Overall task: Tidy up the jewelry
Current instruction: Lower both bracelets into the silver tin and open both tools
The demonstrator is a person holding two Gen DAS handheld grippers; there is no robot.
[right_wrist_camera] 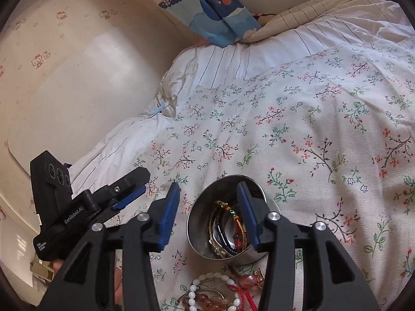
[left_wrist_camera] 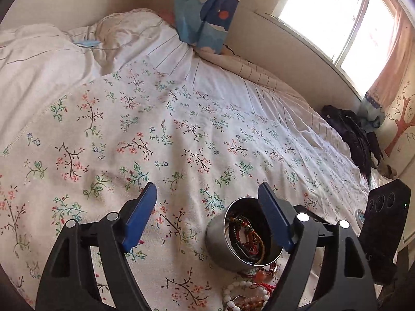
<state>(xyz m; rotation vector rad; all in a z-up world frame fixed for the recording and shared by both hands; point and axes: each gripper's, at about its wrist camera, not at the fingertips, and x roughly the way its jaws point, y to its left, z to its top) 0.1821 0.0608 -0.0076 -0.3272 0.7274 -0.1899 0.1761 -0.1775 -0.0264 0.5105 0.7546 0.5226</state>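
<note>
A round metal tin (left_wrist_camera: 216,235) stands on the floral bedspread and holds several bracelets (left_wrist_camera: 246,235); it also shows in the right wrist view (right_wrist_camera: 197,230). A pile of loose bracelets (left_wrist_camera: 246,292), with white and amber beads and red cord, lies just in front of it; it shows in the right wrist view too (right_wrist_camera: 218,292). My left gripper (left_wrist_camera: 207,197) is open and empty, its right finger over the tin's rim. My right gripper (right_wrist_camera: 208,194) is open and empty above the tin. The left gripper's body (right_wrist_camera: 77,207) shows at the left.
The floral bedspread (left_wrist_camera: 155,129) covers the bed. Pillows (left_wrist_camera: 39,51) and a blue patterned curtain (left_wrist_camera: 205,13) are at the far end. Dark clothing (left_wrist_camera: 355,134) lies at the right edge by the window. The right gripper's body (left_wrist_camera: 384,228) is at the right.
</note>
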